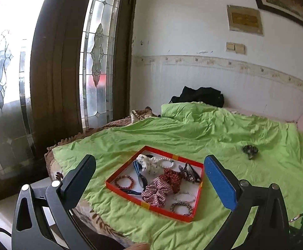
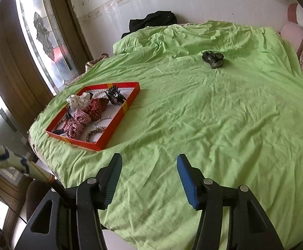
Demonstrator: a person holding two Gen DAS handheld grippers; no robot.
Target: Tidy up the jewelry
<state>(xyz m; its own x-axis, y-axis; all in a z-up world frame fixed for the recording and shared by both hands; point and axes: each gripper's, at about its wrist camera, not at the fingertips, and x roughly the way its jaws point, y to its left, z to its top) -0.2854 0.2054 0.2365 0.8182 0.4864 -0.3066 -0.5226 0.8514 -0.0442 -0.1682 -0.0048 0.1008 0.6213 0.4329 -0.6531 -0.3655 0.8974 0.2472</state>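
Note:
A red-rimmed tray (image 1: 128, 194) (image 2: 118, 120) lies on the green bedspread (image 1: 193, 131) (image 2: 214, 114). It holds scrunchies, bead bracelets, a pearl bracelet and a black hair claw (image 2: 115, 95). A red checked scrunchie (image 1: 157, 189) (image 2: 76, 123) lies in its middle. A dark green scrunchie (image 1: 249, 150) (image 2: 213, 59) lies alone on the spread, far right of the tray. My left gripper (image 1: 149, 170) is open and empty, held above the tray's near side. My right gripper (image 2: 149, 168) is open and empty, above bare spread right of the tray.
A black garment (image 1: 201, 95) (image 2: 153, 19) lies at the far edge by the white wall. A dark wooden door with leaded glass (image 1: 97, 58) (image 2: 43, 33) stands left of the bed. Pink cushions (image 2: 293, 31) sit at the far right. The bed edge drops off to the left.

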